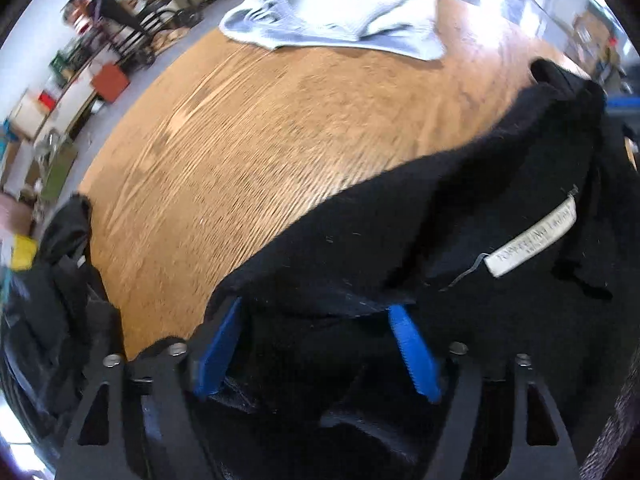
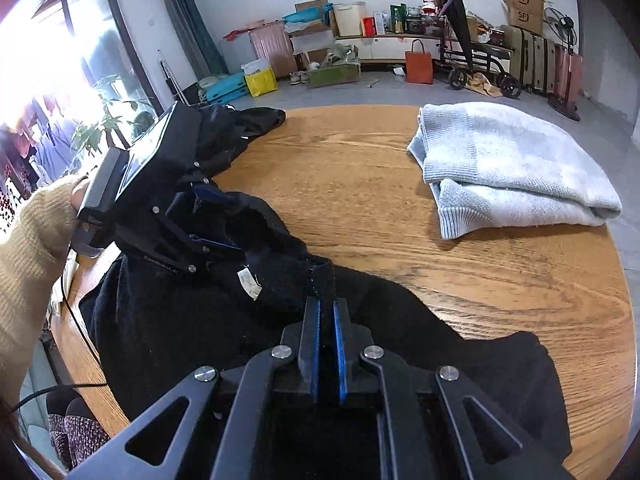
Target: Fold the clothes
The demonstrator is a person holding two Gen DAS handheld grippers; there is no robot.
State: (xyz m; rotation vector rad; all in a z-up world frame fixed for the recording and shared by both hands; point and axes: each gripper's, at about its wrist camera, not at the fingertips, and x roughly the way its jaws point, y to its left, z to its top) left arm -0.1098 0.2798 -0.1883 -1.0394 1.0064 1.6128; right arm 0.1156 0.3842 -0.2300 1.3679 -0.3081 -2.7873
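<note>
A black knit garment [image 2: 192, 312] lies crumpled on the round wooden table [image 2: 360, 184], with a white neck label [image 2: 250, 284] showing. My right gripper [image 2: 326, 304] is shut on a raised fold of it. My left gripper [image 2: 218, 216] sits at the garment's left part, its blue fingers apart with black cloth bunched around and over them. In the left wrist view the fingers [image 1: 218, 348] stand wide, the black garment [image 1: 400, 248] draped over them, the label [image 1: 532, 240] to the right.
A folded light grey sweater [image 2: 516, 172] lies on the table's far right; it shows in the left wrist view [image 1: 340, 4] at the top. Another dark garment [image 2: 256, 120] hangs over the far left edge. Clutter and suitcases [image 2: 536, 56] line the wall.
</note>
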